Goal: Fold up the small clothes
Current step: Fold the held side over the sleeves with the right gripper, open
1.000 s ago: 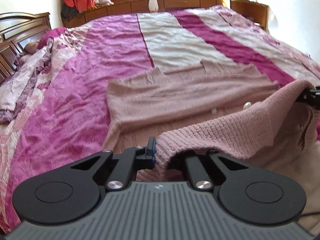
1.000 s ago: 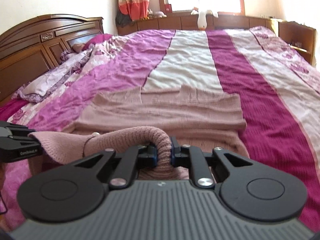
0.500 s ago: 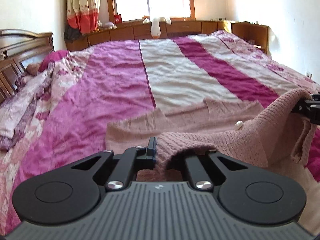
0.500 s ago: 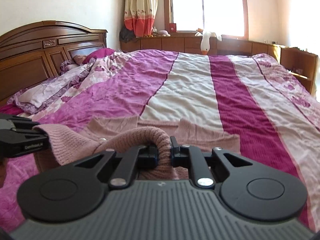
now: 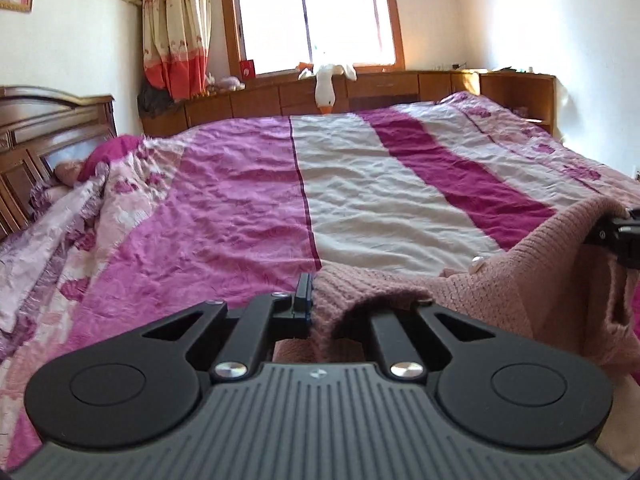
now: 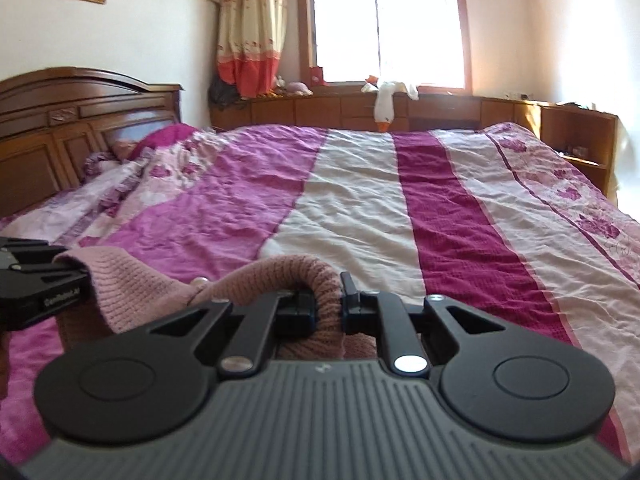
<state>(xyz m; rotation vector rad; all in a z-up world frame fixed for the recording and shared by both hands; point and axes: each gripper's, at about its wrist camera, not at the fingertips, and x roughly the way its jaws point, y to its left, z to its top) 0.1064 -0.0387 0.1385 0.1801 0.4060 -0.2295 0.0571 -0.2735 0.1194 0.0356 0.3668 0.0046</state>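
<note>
A dusty-pink knitted cardigan (image 5: 532,264) with a pearl button hangs stretched between my two grippers, above the bed. My left gripper (image 5: 320,300) is shut on one corner of it; the knit drapes over its right finger and hides it. My right gripper (image 6: 326,300) is shut on the other corner, a rolled edge of the cardigan (image 6: 304,272). The right gripper shows at the right edge of the left wrist view (image 5: 624,236), the left gripper at the left edge of the right wrist view (image 6: 36,280). The rest of the cardigan is hidden below the grippers.
A wide bed with a pink, cream and magenta striped cover (image 5: 360,184) stretches ahead. A wooden headboard (image 6: 72,120) and rumpled floral bedding (image 6: 132,184) are at the left. A wooden ledge with a plush goose (image 6: 384,100) runs under the window.
Both grippers have risen and tilted up with the cardigan held between them. The part of the cardigan that lay flat on the bed has dropped out of view.
</note>
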